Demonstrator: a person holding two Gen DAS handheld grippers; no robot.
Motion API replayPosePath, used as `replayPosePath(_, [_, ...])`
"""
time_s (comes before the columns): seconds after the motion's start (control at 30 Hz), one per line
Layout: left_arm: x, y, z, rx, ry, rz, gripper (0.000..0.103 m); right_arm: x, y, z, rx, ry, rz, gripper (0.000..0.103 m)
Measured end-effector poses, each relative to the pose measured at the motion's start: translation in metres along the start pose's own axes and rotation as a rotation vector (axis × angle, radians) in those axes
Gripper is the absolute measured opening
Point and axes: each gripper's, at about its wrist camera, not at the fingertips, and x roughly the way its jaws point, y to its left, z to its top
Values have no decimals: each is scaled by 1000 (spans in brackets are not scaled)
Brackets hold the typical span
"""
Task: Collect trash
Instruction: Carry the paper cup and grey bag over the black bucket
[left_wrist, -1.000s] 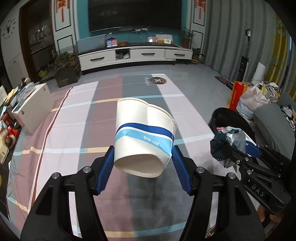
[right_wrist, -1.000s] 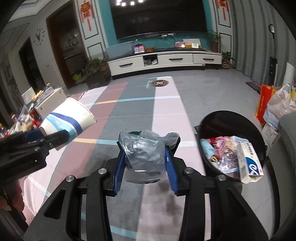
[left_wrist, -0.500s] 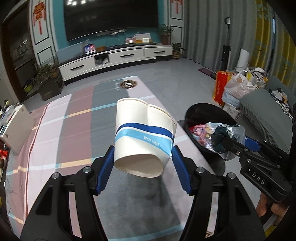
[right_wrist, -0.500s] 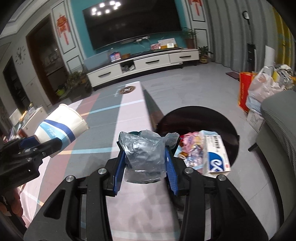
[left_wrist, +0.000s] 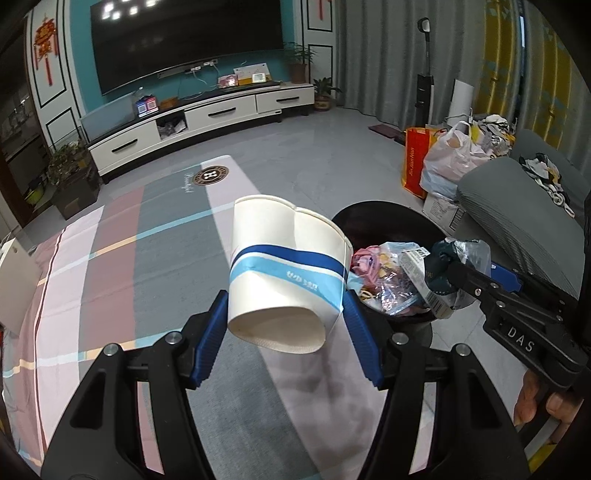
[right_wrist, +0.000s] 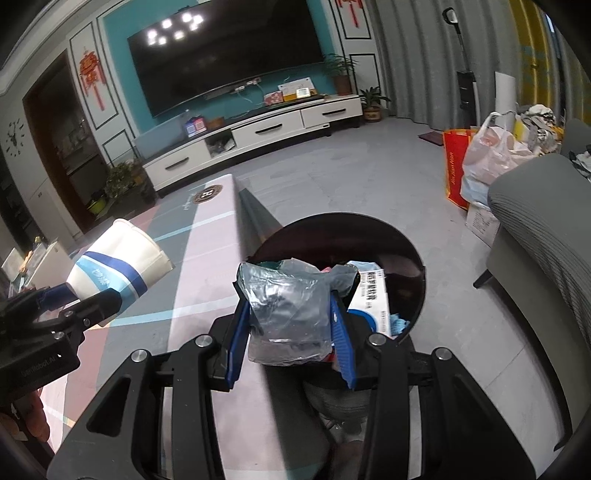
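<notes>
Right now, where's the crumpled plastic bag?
The crumpled plastic bag is pinched in the right gripper, hanging over the near rim of the black trash bin, right of the table edge.

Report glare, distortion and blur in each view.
Left wrist view: the fisheye bends the walls and darkens the corners, ceiling lights glare on the TV, the paper cup is sharp. Right wrist view: same bending, brighter glare spots on the TV, the crumpled plastic bag is sharp, the tablecloth slightly smeared.
</notes>
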Motion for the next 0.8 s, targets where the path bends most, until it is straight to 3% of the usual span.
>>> replayPosePath(0.8, [59,-60,31,87,47,-111,63,25,-63,19,142,20,-3,42])
